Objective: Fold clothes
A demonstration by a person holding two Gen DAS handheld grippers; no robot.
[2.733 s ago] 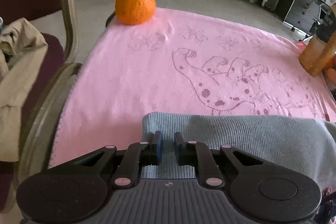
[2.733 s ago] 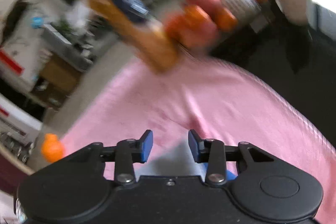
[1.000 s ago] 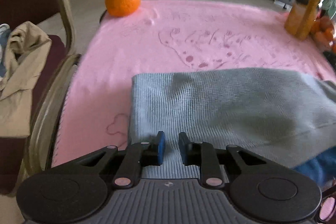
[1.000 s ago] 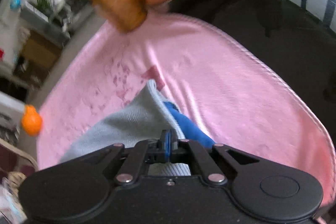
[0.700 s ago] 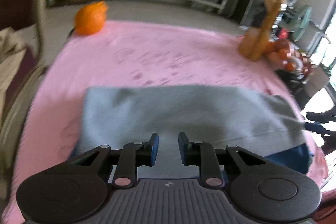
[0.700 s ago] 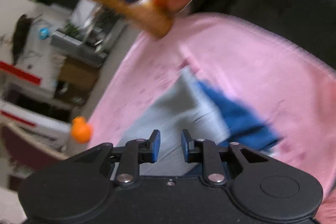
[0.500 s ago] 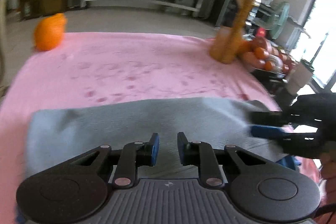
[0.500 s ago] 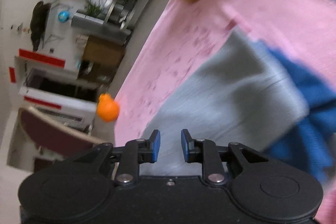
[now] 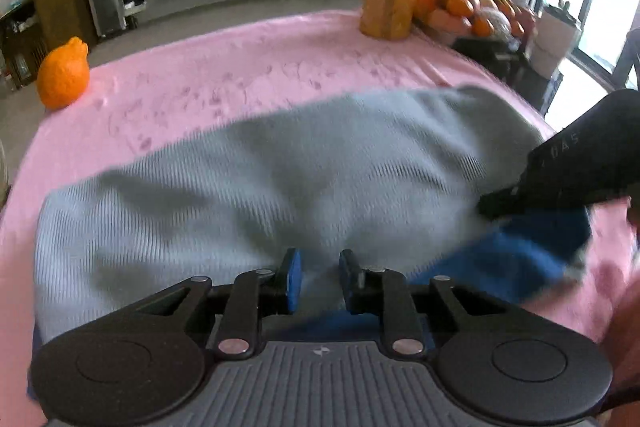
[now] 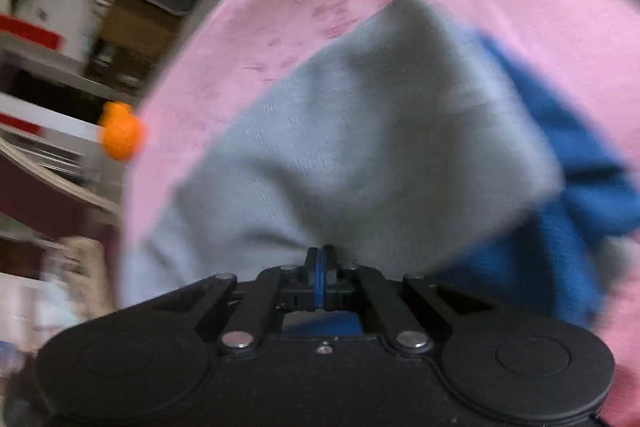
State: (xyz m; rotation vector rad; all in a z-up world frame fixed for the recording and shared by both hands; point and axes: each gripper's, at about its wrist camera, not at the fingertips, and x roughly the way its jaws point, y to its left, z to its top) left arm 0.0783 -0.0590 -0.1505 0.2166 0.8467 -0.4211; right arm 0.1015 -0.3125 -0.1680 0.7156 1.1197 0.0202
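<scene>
Since the frame half a second before, the right claw (image 10: 320, 259) had gone from parted to clenched at the near edge of the grey knit (image 9: 280, 179), while the left claw (image 9: 318, 277) remained parted, empty, just over that edge. Knit: lay across the pink cloth (image 9: 240, 67) on the bench as a broad band, blue cloth (image 9: 520, 251) showing beneath at its right end; whether the pads pinched fabric, blur hid. Progress, as judged: at least one fold laid, right end uneven, further folding and squaring apparently left.
</scene>
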